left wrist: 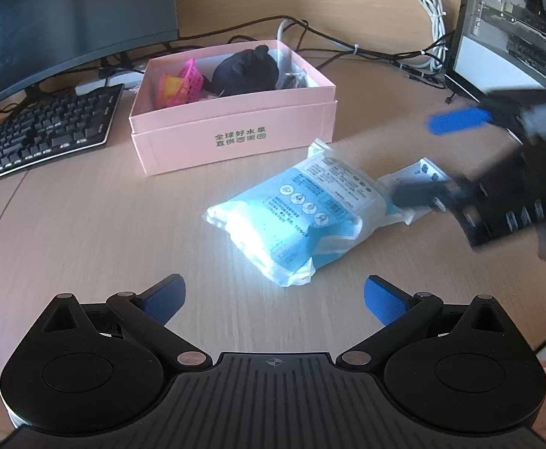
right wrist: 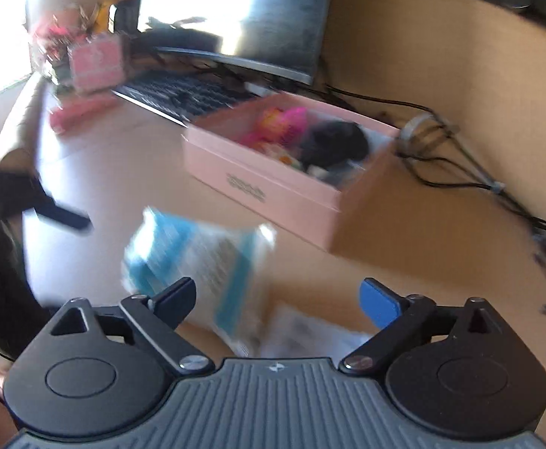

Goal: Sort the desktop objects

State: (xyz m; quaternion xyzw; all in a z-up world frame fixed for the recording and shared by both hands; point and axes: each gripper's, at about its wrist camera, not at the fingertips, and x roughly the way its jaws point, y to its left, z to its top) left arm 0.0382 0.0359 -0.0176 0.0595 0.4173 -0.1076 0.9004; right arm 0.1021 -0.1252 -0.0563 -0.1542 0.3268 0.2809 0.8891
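Note:
A blue and white plastic packet (left wrist: 291,205) lies on the wooden desk just ahead of my left gripper (left wrist: 274,299), which is open and empty. A small white card pack (left wrist: 418,179) lies at the packet's right end. My right gripper (left wrist: 430,157) shows blurred at the right of the left wrist view, open, hovering over that card pack. In the right wrist view the right gripper (right wrist: 276,299) is open and empty above the blurred packet (right wrist: 198,262). The open pink box (left wrist: 235,142) behind holds a black soft item (left wrist: 246,71) and pink and yellow toys (left wrist: 183,86); the box also shows in the right wrist view (right wrist: 273,187).
A black keyboard (left wrist: 40,131) and a curved monitor (left wrist: 67,18) stand at the left. Cables (left wrist: 366,52) run along the back wall. A PC case (left wrist: 516,26) stands at the back right. A small pink container (right wrist: 97,63) sits far left in the right wrist view.

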